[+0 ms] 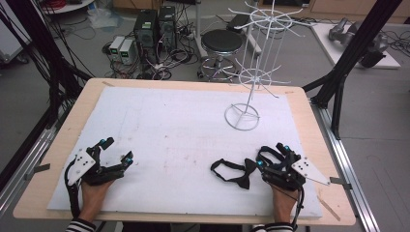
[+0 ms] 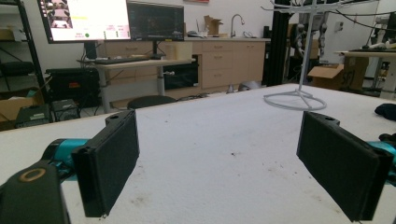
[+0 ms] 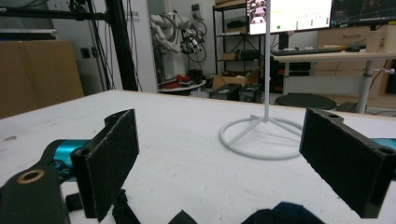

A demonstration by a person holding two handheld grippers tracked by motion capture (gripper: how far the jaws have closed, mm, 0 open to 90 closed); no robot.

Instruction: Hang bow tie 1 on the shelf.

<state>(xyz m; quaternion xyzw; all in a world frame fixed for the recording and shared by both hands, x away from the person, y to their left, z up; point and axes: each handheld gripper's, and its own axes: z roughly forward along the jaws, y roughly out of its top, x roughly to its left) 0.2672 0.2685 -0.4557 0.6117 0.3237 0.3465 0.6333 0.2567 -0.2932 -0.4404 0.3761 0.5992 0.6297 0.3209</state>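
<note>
A black bow tie (image 1: 245, 172) with a looped strap (image 1: 223, 166) lies on the white mat (image 1: 174, 135) near the front right. My right gripper (image 1: 272, 155) rests just right of it, open, with nothing between its pads. In the right gripper view the bow tie (image 3: 280, 213) lies low between the wide-apart jaws of that gripper (image 3: 224, 168). My left gripper (image 1: 118, 149) sits open at the front left, far from the tie. A white wire display stand (image 1: 251, 72) rises at the back right on a ring base (image 1: 241, 117).
The mat covers a wooden table (image 1: 309, 121). The stand's ring base (image 2: 295, 100) lies ahead and to the right in the left gripper view, and the bow tie (image 2: 386, 111) shows at the right edge. Beyond the table are a stool (image 1: 221, 42), computers (image 1: 154, 29) and black frame legs (image 1: 348, 58).
</note>
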